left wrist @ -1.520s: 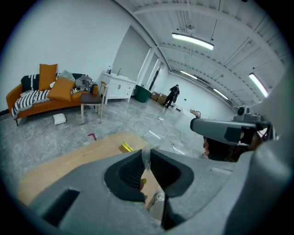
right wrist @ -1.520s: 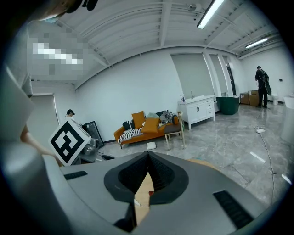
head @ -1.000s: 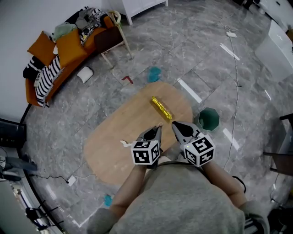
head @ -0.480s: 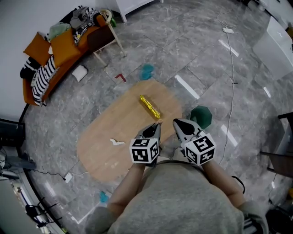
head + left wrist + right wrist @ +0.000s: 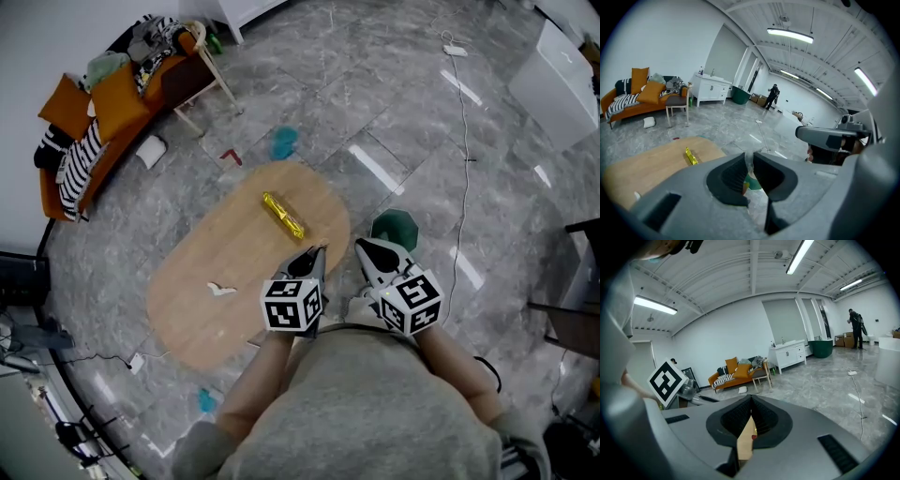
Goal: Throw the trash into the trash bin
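My left gripper (image 5: 314, 253) hangs over the near right edge of the oval wooden table (image 5: 187, 309). In the left gripper view its jaws are shut on a thin scrap of clear plastic (image 5: 748, 161), with the green trash bin (image 5: 754, 183) showing low between them. My right gripper (image 5: 367, 248) is just right of it, close to the green trash bin (image 5: 394, 230) on the floor beside the table. Its jaws are shut on a tan paper scrap (image 5: 744, 441). A yellow wrapper (image 5: 282, 215) and a white scrap (image 5: 221, 289) lie on the table.
An orange sofa (image 5: 89, 141) with cushions and a chair (image 5: 202, 70) stand at the far left. A teal object (image 5: 282, 142) and a red scrap (image 5: 231, 157) lie on the grey floor beyond the table. A white cable (image 5: 461, 141) runs along the floor at right.
Both grippers have travelled sideways together with the person. The table has slid left in the head view and the bin now lies closer to the right gripper's tip.
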A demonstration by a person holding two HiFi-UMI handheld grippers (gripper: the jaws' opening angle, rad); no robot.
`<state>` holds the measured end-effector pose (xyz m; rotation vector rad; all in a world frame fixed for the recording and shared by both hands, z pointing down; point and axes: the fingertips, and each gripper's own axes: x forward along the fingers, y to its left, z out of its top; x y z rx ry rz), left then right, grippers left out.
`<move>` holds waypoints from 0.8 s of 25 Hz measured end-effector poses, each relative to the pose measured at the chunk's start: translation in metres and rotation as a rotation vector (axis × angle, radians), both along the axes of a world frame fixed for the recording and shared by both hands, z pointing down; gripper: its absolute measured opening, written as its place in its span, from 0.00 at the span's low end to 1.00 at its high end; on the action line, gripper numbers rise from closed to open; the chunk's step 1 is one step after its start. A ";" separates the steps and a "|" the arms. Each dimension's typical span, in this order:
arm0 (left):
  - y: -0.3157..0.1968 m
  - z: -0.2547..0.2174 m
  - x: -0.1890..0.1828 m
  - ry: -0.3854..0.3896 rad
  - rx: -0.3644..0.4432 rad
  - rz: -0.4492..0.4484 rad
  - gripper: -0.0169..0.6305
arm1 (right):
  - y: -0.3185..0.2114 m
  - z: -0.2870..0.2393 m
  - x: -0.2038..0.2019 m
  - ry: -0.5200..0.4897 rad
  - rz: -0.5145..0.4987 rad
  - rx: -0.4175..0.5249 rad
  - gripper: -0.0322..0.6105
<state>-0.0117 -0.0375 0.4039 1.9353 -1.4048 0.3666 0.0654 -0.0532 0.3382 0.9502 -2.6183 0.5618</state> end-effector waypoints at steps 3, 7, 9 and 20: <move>-0.003 0.002 0.019 0.000 0.001 0.005 0.10 | -0.002 0.002 0.019 0.002 0.005 0.000 0.06; -0.007 0.000 0.040 0.001 0.002 0.008 0.10 | -0.005 0.001 0.042 0.001 0.013 0.000 0.06; -0.008 0.000 0.049 0.001 0.004 0.011 0.10 | -0.005 0.003 0.051 0.000 0.017 -0.001 0.06; -0.011 0.003 0.092 -0.009 0.002 0.057 0.10 | -0.009 0.007 0.095 -0.012 0.063 -0.001 0.06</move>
